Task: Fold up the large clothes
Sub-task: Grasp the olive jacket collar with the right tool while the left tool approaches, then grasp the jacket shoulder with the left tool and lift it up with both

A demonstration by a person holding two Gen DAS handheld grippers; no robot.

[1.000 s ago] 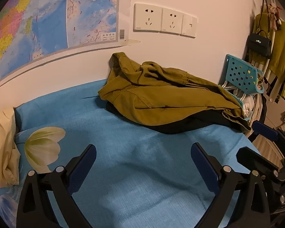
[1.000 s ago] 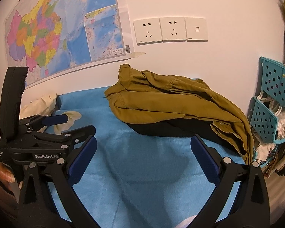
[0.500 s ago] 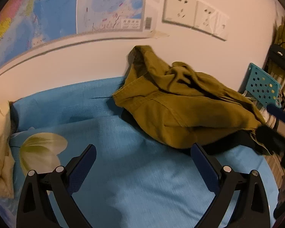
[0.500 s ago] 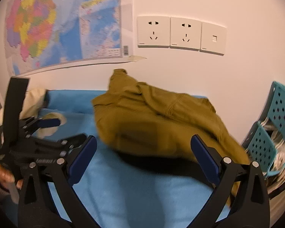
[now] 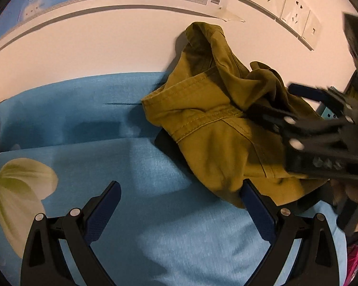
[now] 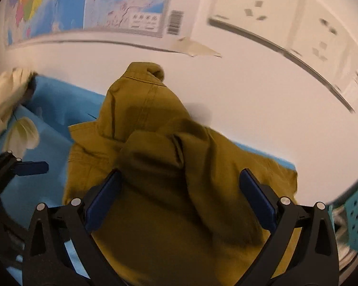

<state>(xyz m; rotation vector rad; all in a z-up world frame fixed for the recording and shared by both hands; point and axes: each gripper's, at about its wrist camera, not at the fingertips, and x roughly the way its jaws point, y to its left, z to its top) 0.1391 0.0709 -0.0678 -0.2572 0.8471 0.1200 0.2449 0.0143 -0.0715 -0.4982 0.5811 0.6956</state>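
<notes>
An olive-green jacket [image 5: 214,128] lies crumpled on the blue bed sheet [image 5: 83,124], its collar propped against the wall. A black garment [image 5: 164,140] shows beneath its near edge. My left gripper [image 5: 180,190] hovers open over bare sheet, its right finger beside the jacket's hem. My right gripper [image 6: 180,178] hangs low over the middle of the jacket [image 6: 169,166] with fabric between its fingers. Its jaws are wide and closing, and the pads are not pressing the cloth. In the left wrist view the right gripper [image 5: 274,100] is blurred above the jacket's right half.
The wall behind the bed carries a map [image 6: 95,7] and white sockets [image 5: 281,2]. Teal perforated baskets [image 6: 355,214] stand at the bed's right end. A cream cloth [image 6: 4,95] lies far left, near a flower print [image 5: 19,190] on the sheet.
Both grippers have moved in towards the jacket. The right one has rolled and now sits over the jacket's middle, where it was over bare sheet before.
</notes>
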